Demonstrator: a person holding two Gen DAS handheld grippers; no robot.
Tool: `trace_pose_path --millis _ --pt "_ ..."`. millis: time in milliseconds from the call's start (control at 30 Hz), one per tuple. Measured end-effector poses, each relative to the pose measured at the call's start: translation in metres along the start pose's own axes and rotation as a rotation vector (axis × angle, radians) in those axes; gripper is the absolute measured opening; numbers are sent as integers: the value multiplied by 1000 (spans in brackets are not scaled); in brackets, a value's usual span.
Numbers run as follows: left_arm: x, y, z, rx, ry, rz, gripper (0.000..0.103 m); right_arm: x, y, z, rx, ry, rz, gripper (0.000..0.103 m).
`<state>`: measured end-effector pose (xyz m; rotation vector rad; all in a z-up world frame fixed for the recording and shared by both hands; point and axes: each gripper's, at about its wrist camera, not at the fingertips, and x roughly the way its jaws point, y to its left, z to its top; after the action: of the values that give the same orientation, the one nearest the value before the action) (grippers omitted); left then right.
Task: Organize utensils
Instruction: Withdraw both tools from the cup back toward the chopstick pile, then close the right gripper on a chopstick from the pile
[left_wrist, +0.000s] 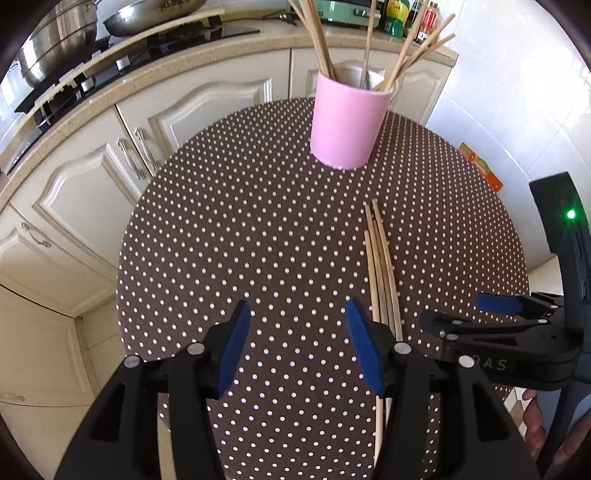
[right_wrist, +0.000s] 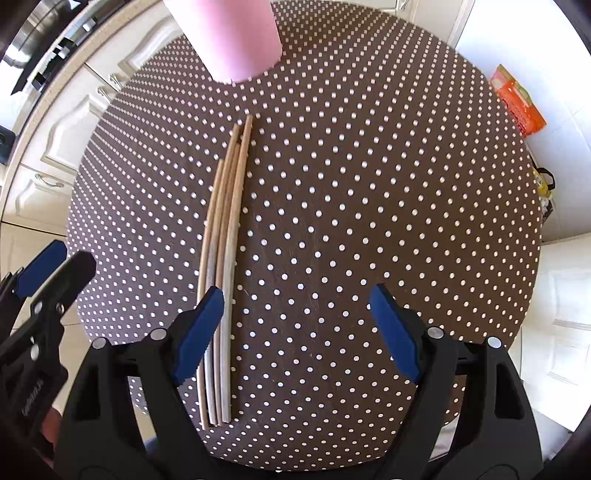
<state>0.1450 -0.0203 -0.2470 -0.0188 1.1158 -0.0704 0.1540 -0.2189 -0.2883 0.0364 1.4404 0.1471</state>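
Several wooden chopsticks (right_wrist: 225, 236) lie side by side on the round brown polka-dot table (right_wrist: 369, 184); they also show in the left wrist view (left_wrist: 380, 266). A pink cup (left_wrist: 347, 122) at the far side holds several upright chopsticks; its base shows in the right wrist view (right_wrist: 236, 37). My left gripper (left_wrist: 297, 314) is open and empty, just left of the lying chopsticks. My right gripper (right_wrist: 297, 301) is open and empty above them, its left finger (right_wrist: 201, 328) over the bundle. The right gripper also shows in the left wrist view (left_wrist: 480, 314).
Cream kitchen cabinets (left_wrist: 92, 184) and a stove with steel pots (left_wrist: 55, 40) stand behind the table. Bottles (left_wrist: 395, 14) stand on the counter behind the cup. An orange packet (right_wrist: 517, 103) lies past the table's right edge.
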Motion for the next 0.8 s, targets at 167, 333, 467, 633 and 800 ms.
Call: trace_pose_path --millis 167,333,467,633,800 --pt "12 2 -2 -5 61 -11 54 14 11 4 -11 28 -28 80" --pt "20 3 -3 2 93 -2 54 32 24 9 -24 50 -56 80" --pt "24 7 0 0 107 -5 54 40 31 20 -27 46 -84 85" --pt "32 11 6 -10 127 -10 54 45 47 39 -55 30 -138 88" --pt "38 14 14 -19 129 -20 54 49 52 61 -51 44 -149 88"
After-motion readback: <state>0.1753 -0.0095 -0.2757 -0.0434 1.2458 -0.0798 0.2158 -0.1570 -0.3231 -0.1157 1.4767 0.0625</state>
